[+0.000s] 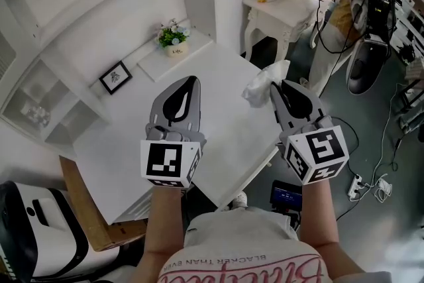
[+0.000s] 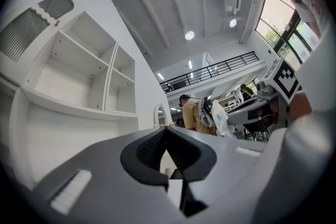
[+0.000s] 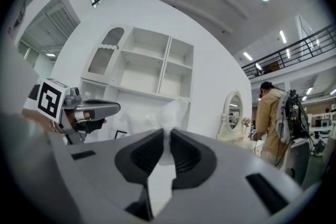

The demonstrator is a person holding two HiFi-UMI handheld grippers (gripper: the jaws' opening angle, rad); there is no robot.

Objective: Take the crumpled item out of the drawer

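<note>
Over the white desk, right gripper pinches crumpled tissue jutting forward.

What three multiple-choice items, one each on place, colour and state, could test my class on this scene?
1. Where does the potted plant stand? A on the white ledge behind the desk; B on the floor; C on a chair.
2. What colour is the crumpled item? A red; B white; C black.
3. How is the right gripper? A wide open, empty; B lying on the desk; C shut on the crumpled item.
Key: 1 A: it sits on the ledge. 2 B: it looks white in both views. 3 C: the pads pinch it.
</note>
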